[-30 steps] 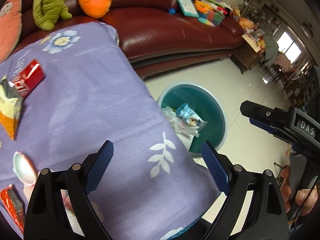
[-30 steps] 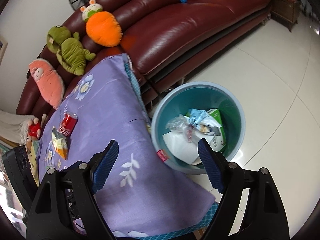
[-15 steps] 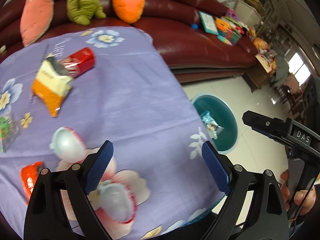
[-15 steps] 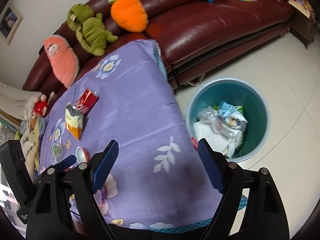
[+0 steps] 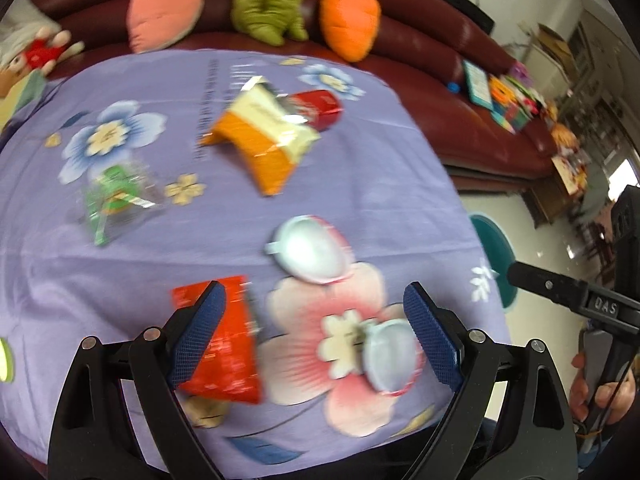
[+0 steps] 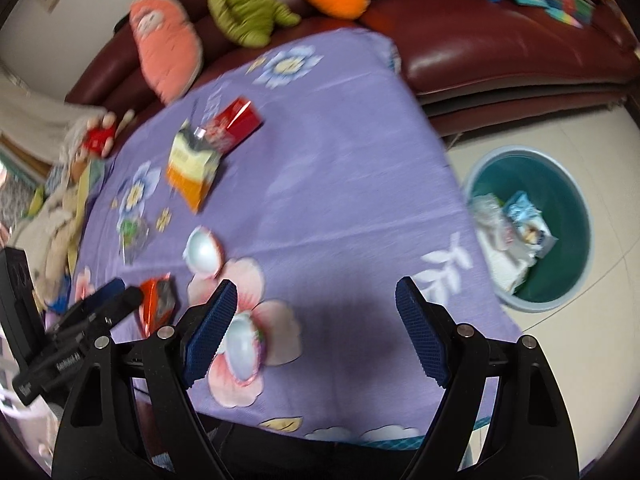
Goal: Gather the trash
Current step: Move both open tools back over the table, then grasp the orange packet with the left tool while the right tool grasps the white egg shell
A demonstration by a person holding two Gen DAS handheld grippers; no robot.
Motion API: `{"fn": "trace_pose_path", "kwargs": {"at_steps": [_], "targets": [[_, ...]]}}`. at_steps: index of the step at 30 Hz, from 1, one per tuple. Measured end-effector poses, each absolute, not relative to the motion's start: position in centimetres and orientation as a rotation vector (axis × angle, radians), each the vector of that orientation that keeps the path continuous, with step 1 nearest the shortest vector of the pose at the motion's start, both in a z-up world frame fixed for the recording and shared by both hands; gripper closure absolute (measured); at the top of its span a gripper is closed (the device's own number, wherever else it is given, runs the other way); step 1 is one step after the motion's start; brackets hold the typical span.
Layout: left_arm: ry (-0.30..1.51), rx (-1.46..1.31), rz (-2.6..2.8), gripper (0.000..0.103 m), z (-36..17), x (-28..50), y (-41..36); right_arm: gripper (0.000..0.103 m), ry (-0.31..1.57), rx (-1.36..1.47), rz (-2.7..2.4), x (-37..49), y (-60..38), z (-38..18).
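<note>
Both sets of tongs were released and held nothing: the left gripper (image 5: 314,336) was poised above the purple floral tablecloth (image 5: 360,184) with a red foil wrapper (image 5: 224,352) under its left finger and a white egg-shaped shell half (image 5: 390,360) beside its right finger, while the right gripper (image 6: 316,332) was aimed at bare cloth. The wrapper was judged best taken flat, by one edge, the pads being lowered squarely. More trash, an orange-and-cream snack bag (image 5: 264,140), a red carton (image 5: 320,106), a second shell half (image 5: 310,250) and a green clear wrapper (image 5: 116,200), lay further off. The teal bin (image 6: 568,240) on the floor beside the table was seen to hold crumpled wrappers and paper.
</note>
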State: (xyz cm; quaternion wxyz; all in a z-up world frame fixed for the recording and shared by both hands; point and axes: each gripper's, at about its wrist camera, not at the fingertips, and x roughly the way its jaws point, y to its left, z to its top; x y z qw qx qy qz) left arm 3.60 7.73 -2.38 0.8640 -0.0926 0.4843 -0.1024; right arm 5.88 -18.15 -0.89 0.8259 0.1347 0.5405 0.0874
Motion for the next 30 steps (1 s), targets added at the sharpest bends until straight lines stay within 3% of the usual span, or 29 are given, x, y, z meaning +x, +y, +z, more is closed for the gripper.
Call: {"fn": "trace_pose_path", "kwargs": {"at_steps": [19,22,26,30], "targets": [[1.086,-0.295,-0.147,0.012,-7.4,0.6,15.9,0.025,1.320,0.034,0.274,4.3,-7.1,-8.1],[1.090,-0.305,-0.144,0.012,-7.5,0.6,16.0,0.032,1.339,0.033,0.268,4.6,-7.0,-9.1],[1.095,-0.310,-0.156,0.012,-7.5,1.0,15.6,0.056,1.322,-0.007,0.266,4.7,-6.6,-9.5],[1.103,-0.280,-0.179,0.012,-7.4,1.4,14.1,0.056,1.278,0.040,0.259,5.1,-7.9,-8.6]]}}
